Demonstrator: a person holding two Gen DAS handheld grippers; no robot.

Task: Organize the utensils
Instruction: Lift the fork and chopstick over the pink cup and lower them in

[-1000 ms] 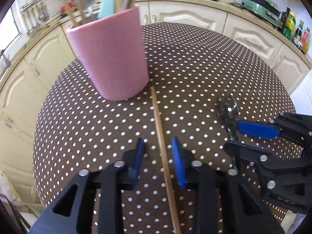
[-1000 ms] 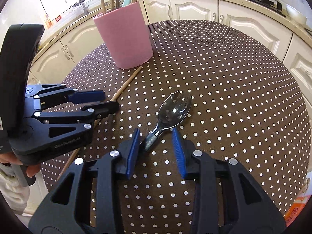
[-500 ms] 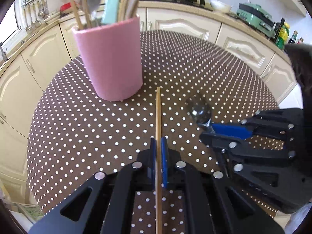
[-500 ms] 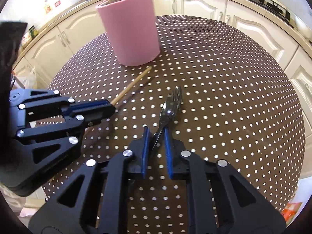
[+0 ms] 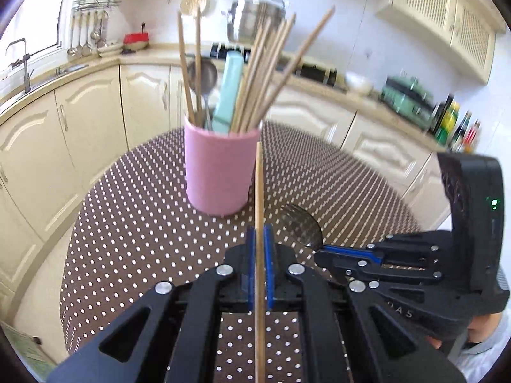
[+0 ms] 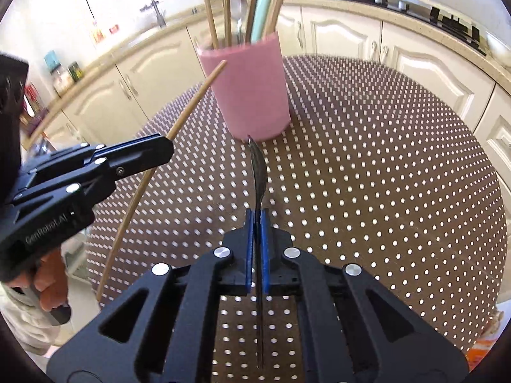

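A pink holder (image 5: 219, 168) (image 6: 250, 92) stands on the round dotted table (image 5: 134, 223), stuffed with several chopsticks, a metal spoon and a mint-green handle. My left gripper (image 5: 260, 233) (image 6: 166, 146) is shut on a single wooden chopstick (image 5: 259, 191) (image 6: 194, 102), lifted off the cloth and pointing up toward the holder. My right gripper (image 6: 256, 214) (image 5: 322, 249) is shut on the handle of a metal spork (image 6: 258, 169) (image 5: 303, 226), held edge-on just above the table, its tip close in front of the holder.
Cream kitchen cabinets (image 5: 95, 115) and a worktop curve round behind the table. A sink tap (image 5: 22, 60), hanging ladles, a steel pot (image 5: 255, 19), a green appliance (image 5: 408, 99) and bottles sit on the worktop. A hand (image 6: 48, 284) grips the left tool.
Both grippers closed, the left on the chopstick and the right on the spork. Both utensils rose off the table; the left gripper tilted upward, bringing the holder's contents and the wall cabinets into view.
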